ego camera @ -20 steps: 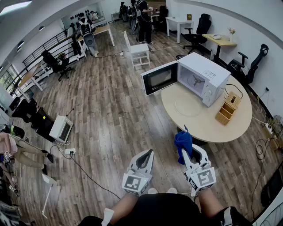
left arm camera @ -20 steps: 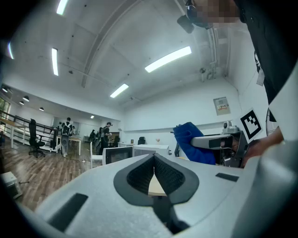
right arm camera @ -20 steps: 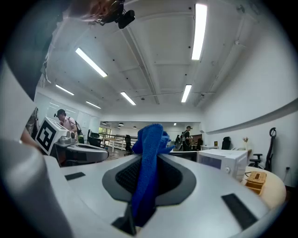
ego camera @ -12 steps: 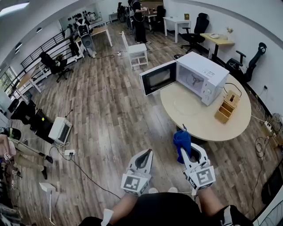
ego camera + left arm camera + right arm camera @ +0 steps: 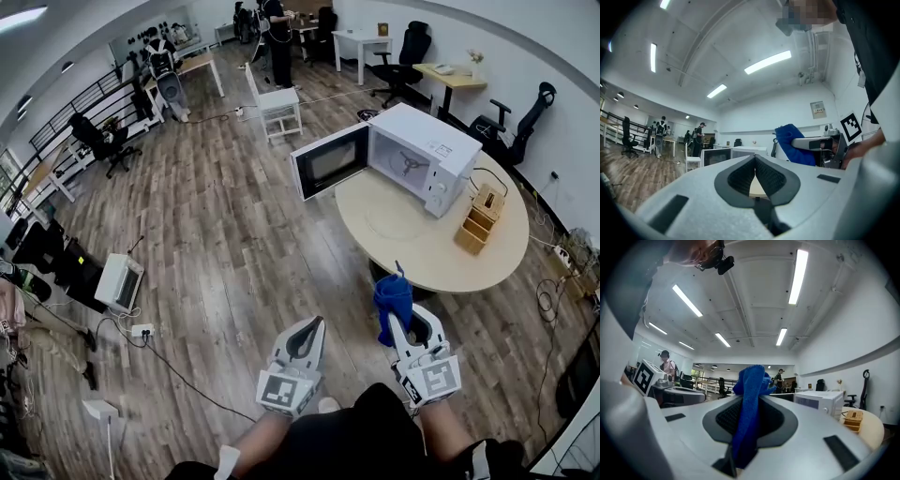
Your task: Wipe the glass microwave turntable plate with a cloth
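Blue cloth (image 5: 749,394) pinched between the pads of the right gripper (image 5: 405,323), bunched up and flopping over the top of the jaws; soft and limp, so no risk of crushing, but worth a firm squeeze against slipping out mid-wipe. Left gripper (image 5: 755,158) empty, tips pressed together with only a sliver of gap lower down. Both held low in front of the body, well apart from the round table (image 5: 487,261).

Glass turntable plate (image 5: 390,218) lying flat on that table, just in front of the white microwave (image 5: 422,150) with its door (image 5: 330,161) swung open; barely visible from the head view, clear glass on a pale top, so easy to misjudge the edge. Probably heavyish, rigid, slick and definitely breakable; likely to skate around on the tabletop under a sideways wipe.

Best guess: pin at the rim with the left gripper, light pressure only; then wipe from the middle outwards with the cloth. No lifting by one edge unless really needed; slippery rim plus hard jaws = bad combo. Wooden organiser (image 5: 476,228) beside the microwave, off to the side and not in the way.
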Demonstrator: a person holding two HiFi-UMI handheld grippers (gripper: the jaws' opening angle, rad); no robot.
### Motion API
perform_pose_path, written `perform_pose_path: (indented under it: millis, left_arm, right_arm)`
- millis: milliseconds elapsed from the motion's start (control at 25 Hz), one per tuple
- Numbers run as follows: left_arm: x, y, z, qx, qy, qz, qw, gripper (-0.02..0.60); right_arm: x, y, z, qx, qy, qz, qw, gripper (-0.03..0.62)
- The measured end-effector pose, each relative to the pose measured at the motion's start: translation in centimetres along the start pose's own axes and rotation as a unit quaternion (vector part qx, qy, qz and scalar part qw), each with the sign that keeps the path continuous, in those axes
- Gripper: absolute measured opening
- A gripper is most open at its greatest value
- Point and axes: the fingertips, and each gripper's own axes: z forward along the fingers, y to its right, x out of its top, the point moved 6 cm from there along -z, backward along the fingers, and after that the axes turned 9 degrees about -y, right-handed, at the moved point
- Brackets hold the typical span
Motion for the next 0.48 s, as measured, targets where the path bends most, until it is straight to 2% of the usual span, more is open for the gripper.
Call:
perform_pose_path:
  millis: [120,280,400,480]
  left_arm:
    - [-0.1,-0.3,1.5,-0.015,0.002,0.005,0.9999,0.006]
    - [0.2,-1.0,4.5,-0.034,0.000,-0.009,0.9994,0.006]
    - [0.7,-2.0,7.3,-0.041,0.003,0.000,0.9991,0.006]
    - [1.2,-3.0,9.3,-0.039,0.008,0.007,0.9992,0.006]
  right_arm:
    - [-0.9,0.9,0.7,-0.015,-0.007,0.012,1.000,0.069]
    - [-1.3,3.3,2.2,-0.050,-0.007,0.018,0.999,0.069]
    - [-1.0,5.9,3.9,-0.079,0.006,0.022,0.997,0.069]
    - [-0.7,7.6,5.6,-0.081,0.011,0.023,0.996,0.069]
